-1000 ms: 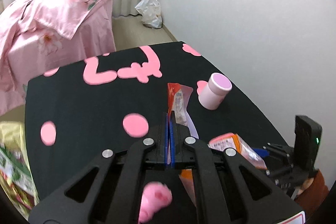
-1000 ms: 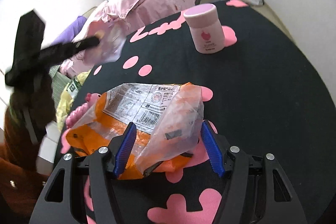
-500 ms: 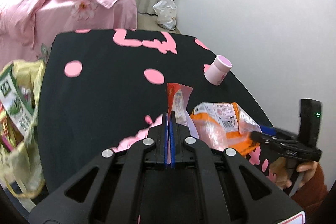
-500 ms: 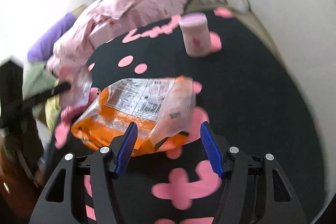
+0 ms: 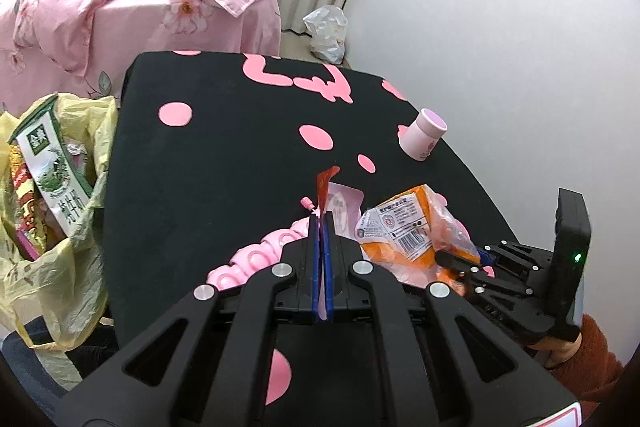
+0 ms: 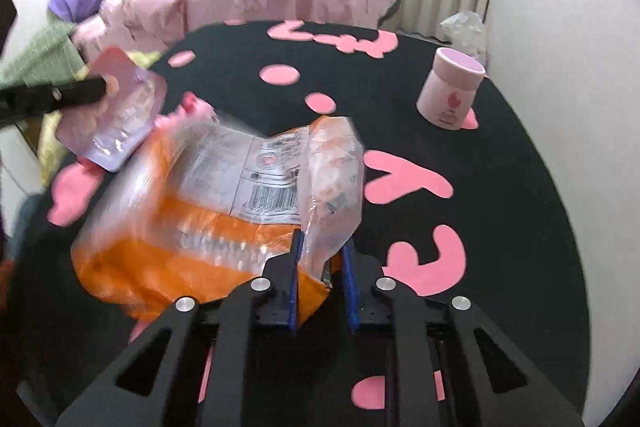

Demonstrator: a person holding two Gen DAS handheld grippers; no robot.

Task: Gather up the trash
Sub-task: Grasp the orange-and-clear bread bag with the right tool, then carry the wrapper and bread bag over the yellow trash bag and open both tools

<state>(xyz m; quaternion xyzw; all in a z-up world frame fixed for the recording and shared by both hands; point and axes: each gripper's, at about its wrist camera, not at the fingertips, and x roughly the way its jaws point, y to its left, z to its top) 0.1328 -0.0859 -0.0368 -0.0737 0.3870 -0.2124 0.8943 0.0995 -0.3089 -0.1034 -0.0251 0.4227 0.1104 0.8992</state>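
Two wrappers (image 5: 404,227) near table edge (image 5: 116,211)

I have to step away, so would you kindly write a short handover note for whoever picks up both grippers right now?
Left gripper: jaws shut on a small pale purple pouch, held above the table's left side.
Right gripper: jaws have just been closing on the clear flap of the orange snack bag; the bag looks blurred, probably just coming off the black table.
Yellow trash bag hangs open off the table's left edge, wrappers already inside.
Pink cup stands upright at the far right, untouched.
Left to do: drop the pouch and the snack bag into the trash bag, then fetch the cup.
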